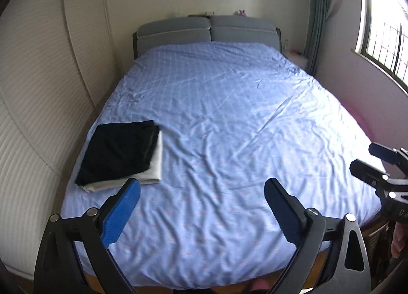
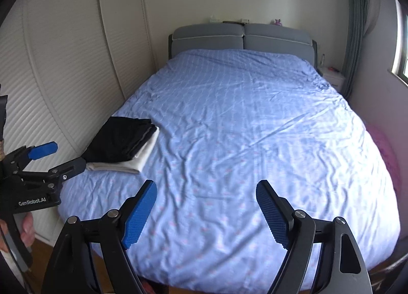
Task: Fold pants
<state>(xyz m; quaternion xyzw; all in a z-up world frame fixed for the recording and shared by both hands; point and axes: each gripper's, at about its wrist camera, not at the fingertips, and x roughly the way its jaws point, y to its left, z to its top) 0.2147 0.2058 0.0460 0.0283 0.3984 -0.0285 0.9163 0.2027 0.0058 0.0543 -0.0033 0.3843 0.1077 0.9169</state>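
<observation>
Left wrist view: left gripper (image 1: 201,187) hovering over blue bedsheet (image 1: 229,128), jaws spread wide, gripping nothing; folded black pants (image 1: 117,151) lying on folded white garment (image 1: 155,164) near bed's left edge. Right wrist view: right gripper (image 2: 206,189) also gaping, empty; pants (image 2: 122,141) sitting ahead-left, well apart.

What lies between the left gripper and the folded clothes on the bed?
Only wrinkled blue bedsheet: the open left gripper hangs above it, apart from the folded black pants stacked on a white garment. The left wrist view shows this.
</observation>
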